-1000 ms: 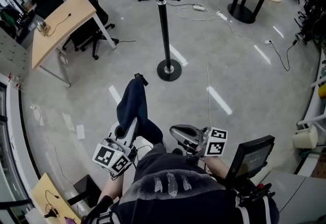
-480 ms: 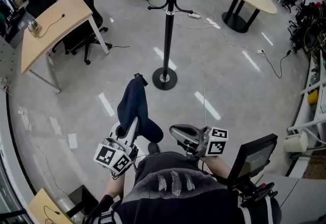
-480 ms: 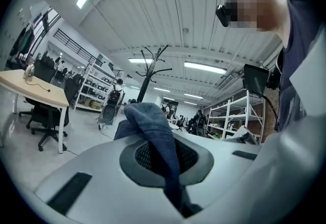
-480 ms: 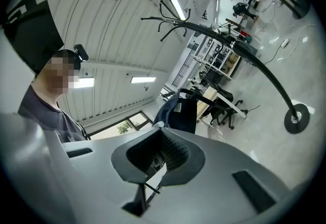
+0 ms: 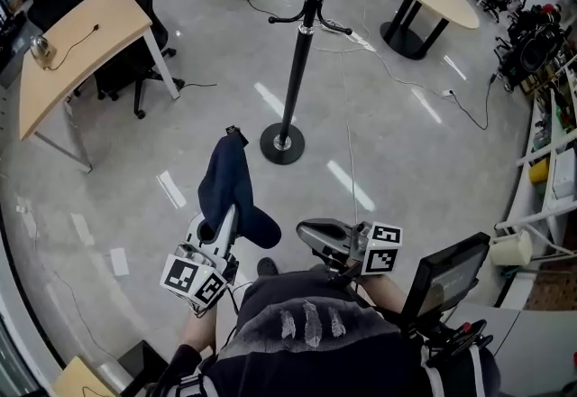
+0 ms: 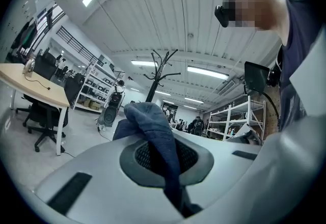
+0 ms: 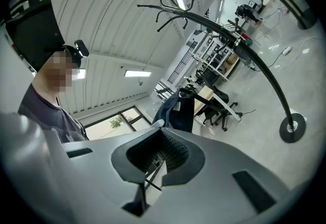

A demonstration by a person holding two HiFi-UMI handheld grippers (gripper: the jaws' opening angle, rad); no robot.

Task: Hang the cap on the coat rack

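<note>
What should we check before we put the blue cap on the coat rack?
1. Cap held firmly: the left gripper is shut on the cap. Ok.
2. Coat rack upright on its base: ok.
3. Hooks free: nothing hangs on those in view. Ok.
4. Cap close enough to a hook: the rack stands apart, further ahead. Not ok.
5. Right gripper out of the way: shut, with nothing in it, beside the left one. Ok.
6. Safe way to walk: a cable lies on the floor by the rack's base. Cannot tell.
</note>
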